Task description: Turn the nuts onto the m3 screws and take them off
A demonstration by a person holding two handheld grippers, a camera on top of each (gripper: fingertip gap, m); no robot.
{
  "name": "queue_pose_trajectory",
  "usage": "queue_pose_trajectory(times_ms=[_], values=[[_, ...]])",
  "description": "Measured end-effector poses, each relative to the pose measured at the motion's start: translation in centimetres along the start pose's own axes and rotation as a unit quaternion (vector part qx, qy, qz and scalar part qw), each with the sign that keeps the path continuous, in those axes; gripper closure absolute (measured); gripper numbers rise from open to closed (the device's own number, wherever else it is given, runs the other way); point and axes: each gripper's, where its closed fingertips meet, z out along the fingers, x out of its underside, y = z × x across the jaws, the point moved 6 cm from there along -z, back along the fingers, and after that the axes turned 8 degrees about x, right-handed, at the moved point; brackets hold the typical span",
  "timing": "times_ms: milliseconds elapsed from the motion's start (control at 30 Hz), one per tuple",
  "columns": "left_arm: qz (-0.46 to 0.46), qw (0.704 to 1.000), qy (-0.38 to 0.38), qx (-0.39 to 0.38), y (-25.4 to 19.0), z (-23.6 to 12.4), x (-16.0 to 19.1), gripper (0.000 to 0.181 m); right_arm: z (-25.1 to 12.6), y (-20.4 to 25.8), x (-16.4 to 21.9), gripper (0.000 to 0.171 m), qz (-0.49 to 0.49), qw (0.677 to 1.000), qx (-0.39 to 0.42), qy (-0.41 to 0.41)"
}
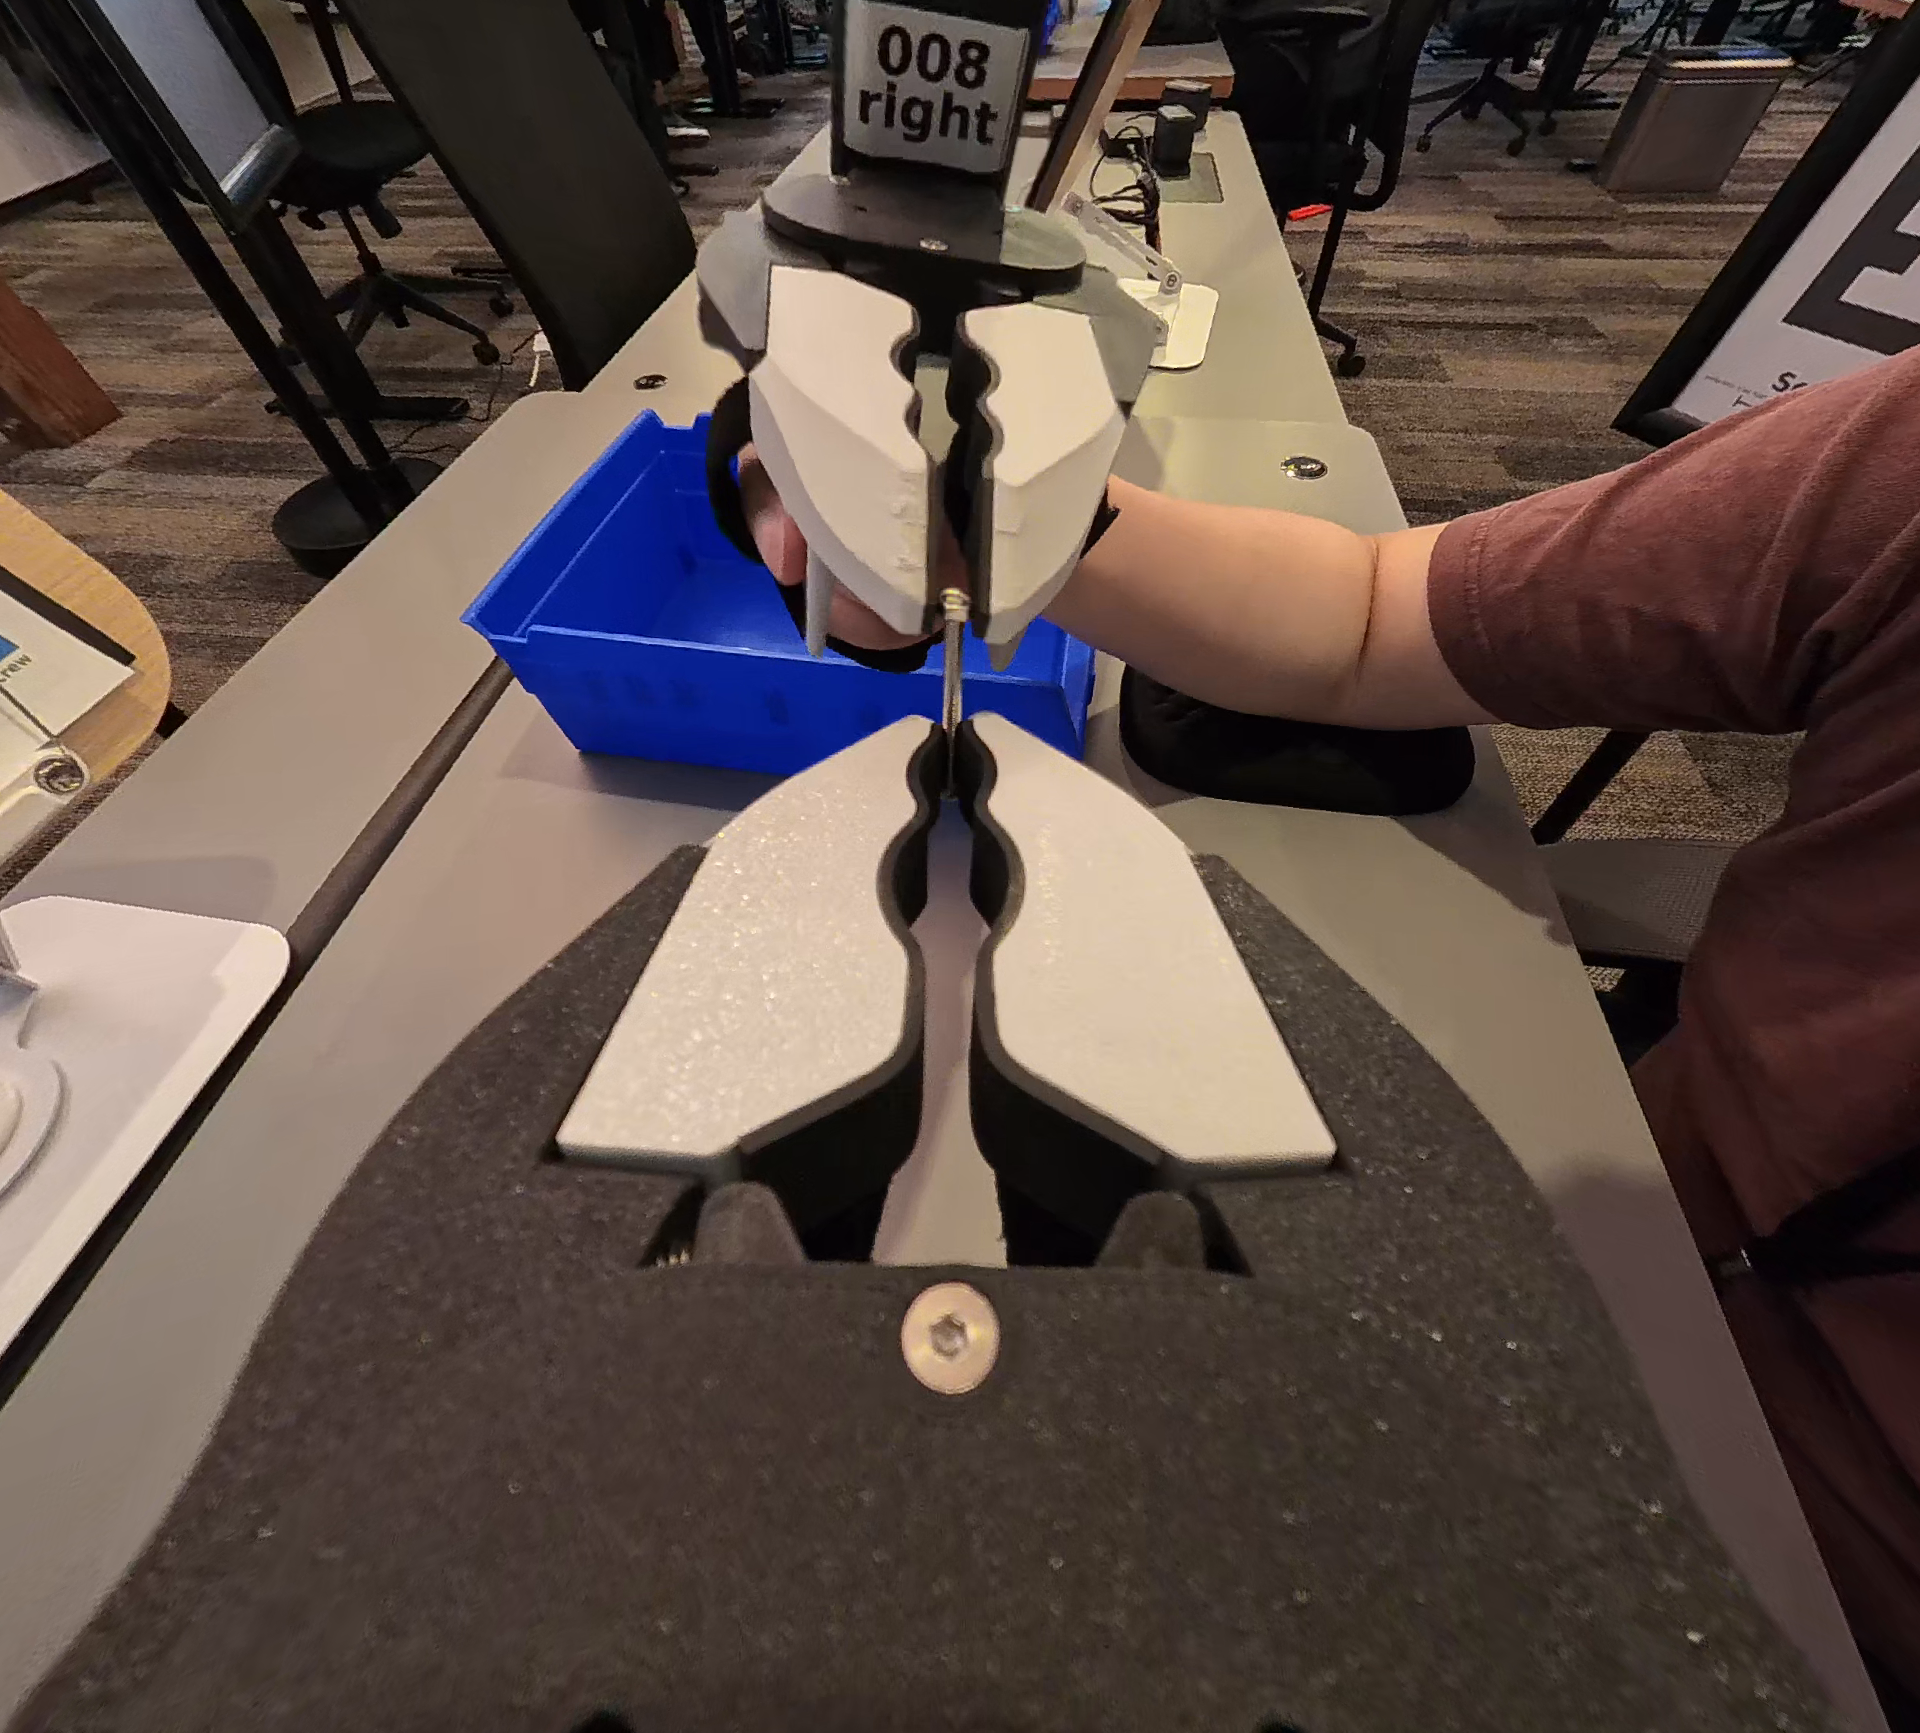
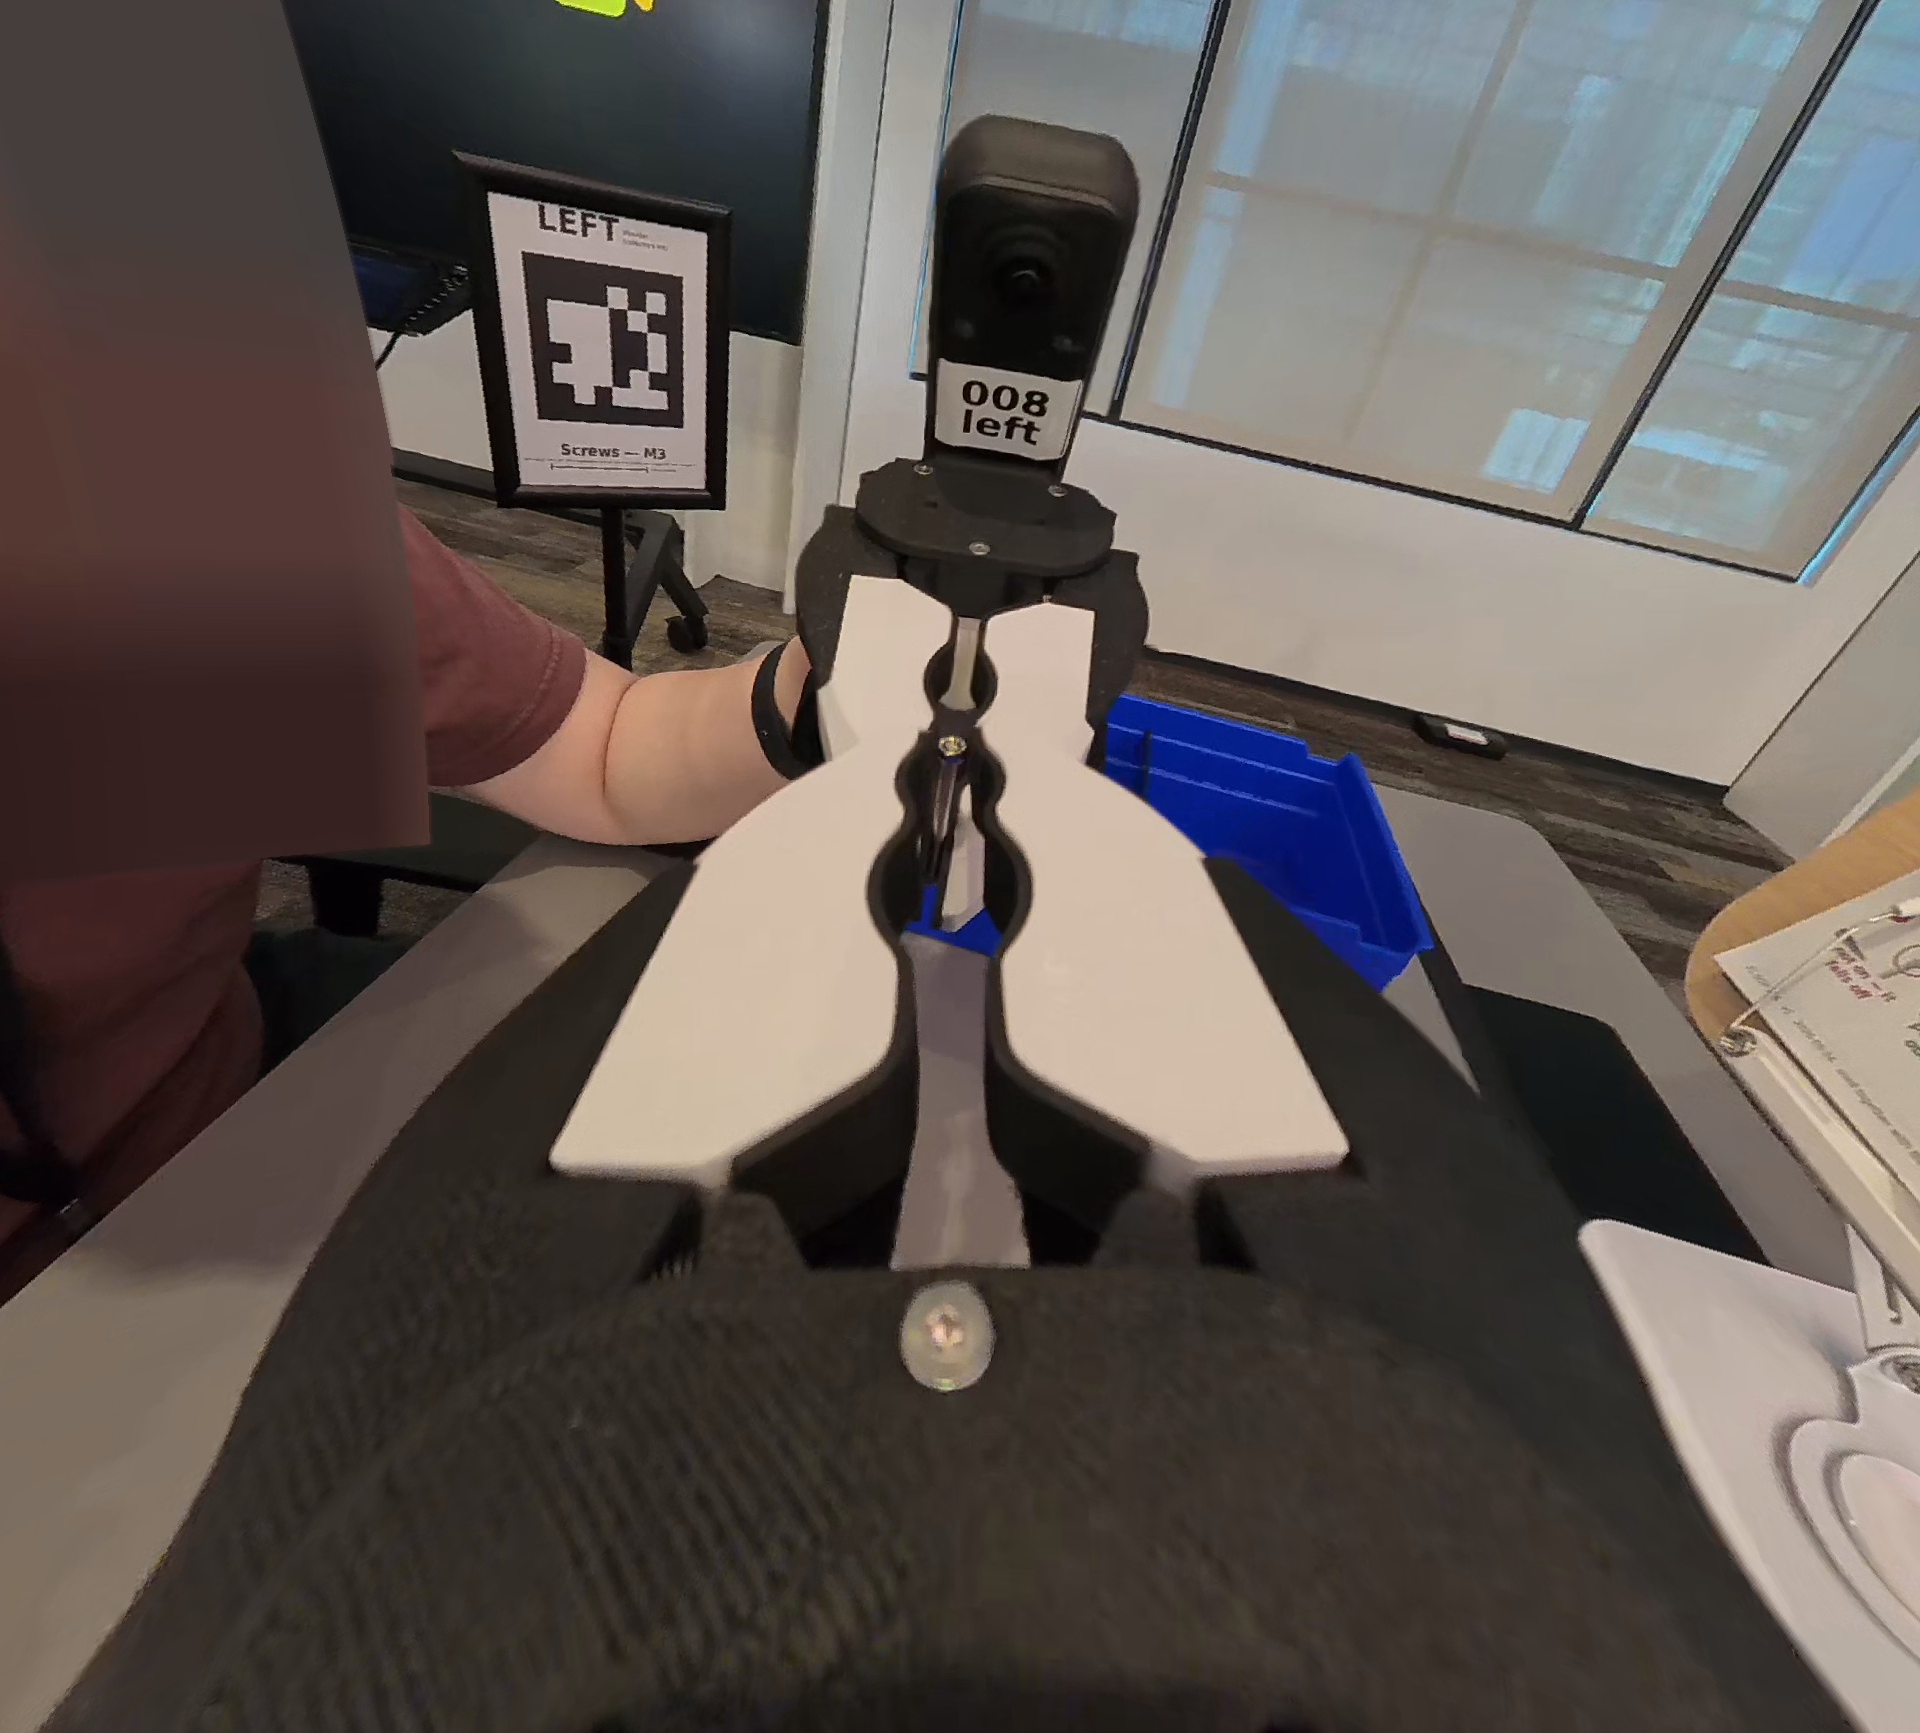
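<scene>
In the left wrist view my left gripper [image 1: 951, 738] is shut on the lower end of a thin silver M3 screw [image 1: 951, 686], which stands upright above the blue bin [image 1: 644, 603]. My right gripper [image 1: 956, 618] faces it from above, held by a hand, and its tips are shut on a small nut [image 1: 953, 606] at the screw's top. In the right wrist view my right gripper [image 2: 948, 753] is shut with the small nut [image 2: 948, 745] at its tips. The left gripper [image 2: 961, 696] meets it tip to tip. The screw shaft is mostly hidden there.
The grey table [image 1: 364, 852] carries the blue bin [image 2: 1247, 810], a black pad [image 1: 1299, 769] under the person's forearm [image 1: 1247, 603], a white stand base [image 1: 125, 1060] at left and a clipboard with papers [image 2: 1818, 1008]. A framed marker sign [image 2: 608, 333] stands behind. Less than 4 cm separates the two grippers' tips.
</scene>
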Motion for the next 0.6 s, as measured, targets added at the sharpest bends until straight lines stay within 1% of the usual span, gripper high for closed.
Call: queue_pose_trajectory(times_ms=[133,333,467,600], values=[[0.005,1.0,0.005,0.005,-0.2,0.1,0.0,0.179,0.0,0.1,0.1,0.165,0.015,1.0,-0.017,-0.002],[0.01,0.998,0.006,0.061,-1.4,0.5,0.0,0.18,-0.2,0.9,0.1,0.165,0.041,0.995,-0.086,-0.009],[0.009,0.99,0.005,0.137,-2.9,1.0,0.1,0.179,-0.1,2.3,0.0,0.165,0.062,0.985,-0.162,-0.016],[0.001,0.975,-0.005,0.22,-4.5,1.6,0.1,0.179,0.0,3.8,0.0,0.165,0.094,0.964,-0.248,-0.025]])
